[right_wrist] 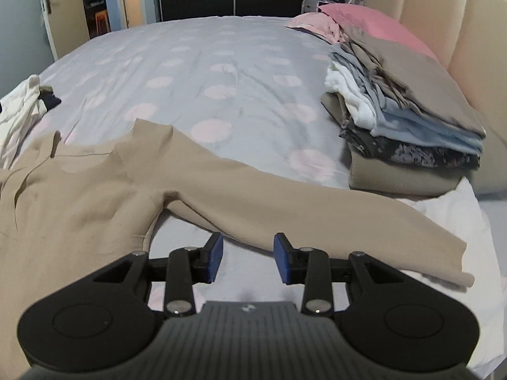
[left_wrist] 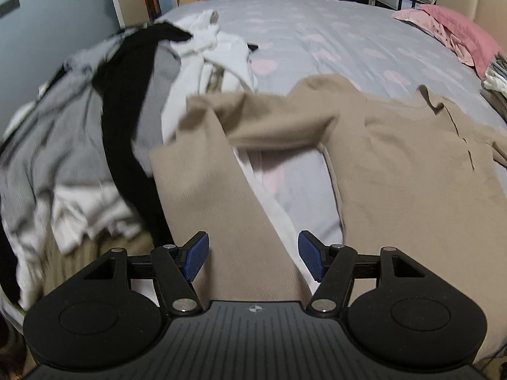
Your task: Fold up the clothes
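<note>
the beige sweater (right_wrist: 95,196) is laid flat on the bed (right_wrist: 196,72), front up, collar toward the far side. one sleeve (right_wrist: 317,212) is extended toward the folded stack (right_wrist: 412,120) near the headboard; the other sleeve (left_wrist: 221,190) is bent back on itself beside the unfolded pile (left_wrist: 95,133).

the left gripper (left_wrist: 253,258) is held with its jaws spread wide, one on each side of the bent sleeve, and nothing is clamped. the right gripper (right_wrist: 248,259) is likewise held apart and empty, just short of the extended sleeve's lower edge.

hazards judged from this layout:

- if only the top layer of knit is pinched, the sleeve is likely to be stretched and dragged rather than folded cleanly.
- the white cloth (left_wrist: 279,212) under the bent sleeve can be caught along with it, and the fold is then spoiled.
- if the extended sleeve is swung too far, the stack can be brushed and tipped.
- uneven pulls by the two tools can skew the body on the smooth cover.
</note>
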The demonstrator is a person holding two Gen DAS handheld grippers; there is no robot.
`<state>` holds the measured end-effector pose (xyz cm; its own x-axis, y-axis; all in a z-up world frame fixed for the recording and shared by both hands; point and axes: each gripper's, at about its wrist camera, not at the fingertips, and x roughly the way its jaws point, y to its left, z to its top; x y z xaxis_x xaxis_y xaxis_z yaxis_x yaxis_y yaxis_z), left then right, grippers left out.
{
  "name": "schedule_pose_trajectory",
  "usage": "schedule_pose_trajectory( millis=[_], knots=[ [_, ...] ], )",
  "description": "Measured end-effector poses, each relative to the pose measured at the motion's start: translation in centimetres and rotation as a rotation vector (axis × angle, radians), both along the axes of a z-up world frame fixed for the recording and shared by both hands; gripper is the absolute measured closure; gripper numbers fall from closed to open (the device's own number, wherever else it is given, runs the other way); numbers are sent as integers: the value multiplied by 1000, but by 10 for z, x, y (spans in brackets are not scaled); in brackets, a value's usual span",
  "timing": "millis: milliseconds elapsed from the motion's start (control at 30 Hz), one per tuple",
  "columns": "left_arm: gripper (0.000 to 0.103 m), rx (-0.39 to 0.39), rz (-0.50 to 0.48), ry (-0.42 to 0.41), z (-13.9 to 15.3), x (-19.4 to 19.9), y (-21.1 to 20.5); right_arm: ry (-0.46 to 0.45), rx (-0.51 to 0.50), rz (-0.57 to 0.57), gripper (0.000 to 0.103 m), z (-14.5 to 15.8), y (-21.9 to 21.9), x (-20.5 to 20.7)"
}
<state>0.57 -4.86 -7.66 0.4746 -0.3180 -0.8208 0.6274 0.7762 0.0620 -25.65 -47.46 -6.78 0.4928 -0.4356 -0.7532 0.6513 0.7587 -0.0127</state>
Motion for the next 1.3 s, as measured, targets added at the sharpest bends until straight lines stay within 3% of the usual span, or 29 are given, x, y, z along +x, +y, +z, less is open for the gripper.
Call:
schedule_pose_trajectory(
  millis=[133,167,200,300,600,700,800,933,1033,1100,1133,1233,1300],
  knots=[
    [44,49,-4,17,-15,-3,-4,-4,10,-14,64,2,-2,4],
    [59,62,-7,17,-18,-2,-5,-4,12,-14,65,2,-2,5],
    [80,74,4,25,-20,1,-4,-4,12,-11,64,2,-1,7],
    [100,15,54,71,-10,9,8,-2,2,2,65,2,2,11],
    [101,-167,113,42,65,32,42,19,22,-49,64,-4,-5,0],
    [101,-154,121,-27,102,52,52,27,28,-69,64,-6,-9,-2],
    [102,-85,139,-119,135,75,58,33,28,-64,64,-7,-9,0],
    [103,-6,183,-179,168,118,69,40,18,-51,64,-7,-7,3],
    [103,42,215,-190,174,145,75,41,11,-56,64,-6,-7,4],
    [101,49,222,-136,166,164,76,41,9,-61,64,-6,-8,3],
    [98,64,225,-112,158,171,76,42,9,-63,64,-6,-9,3],
    [85,120,295,-144,140,178,82,48,11,-75,64,-8,-11,0],
    [75,91,307,-125,134,178,90,52,13,-83,64,-10,-12,-2]
  ],
)
